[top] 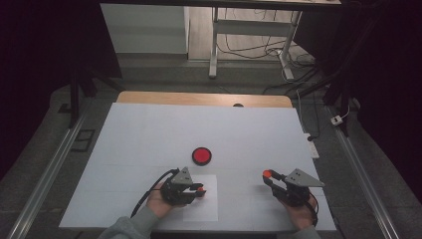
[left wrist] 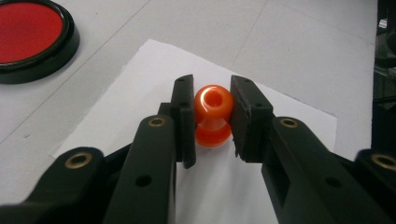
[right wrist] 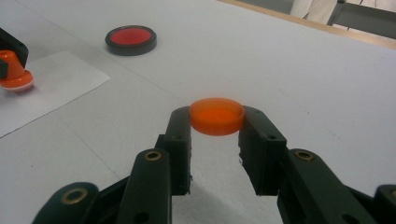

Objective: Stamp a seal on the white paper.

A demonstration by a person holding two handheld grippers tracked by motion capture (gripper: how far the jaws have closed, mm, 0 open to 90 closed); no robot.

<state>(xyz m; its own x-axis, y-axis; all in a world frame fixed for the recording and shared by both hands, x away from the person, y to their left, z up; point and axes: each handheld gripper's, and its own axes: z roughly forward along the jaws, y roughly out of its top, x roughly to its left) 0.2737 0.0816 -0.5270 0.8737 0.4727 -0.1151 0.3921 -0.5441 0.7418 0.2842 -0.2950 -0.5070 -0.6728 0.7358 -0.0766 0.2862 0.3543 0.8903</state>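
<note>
left gripper (left wrist: 212, 116): clamped on orange stamp (left wrist: 213, 115), base down on white paper (left wrist: 140, 84)
right gripper (right wrist: 215, 122): gripped orange cap (right wrist: 216, 115)
red ink pad (top: 201, 156): beyond the paper

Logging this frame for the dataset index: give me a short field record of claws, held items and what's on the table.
left claw: shut on orange stamp, stamp base on white paper sheet
right claw: shut on orange cap, held off the table
ink pad: red, black rim, open, between and beyond both claws
table cover: white
hands: both at the near edge
</note>
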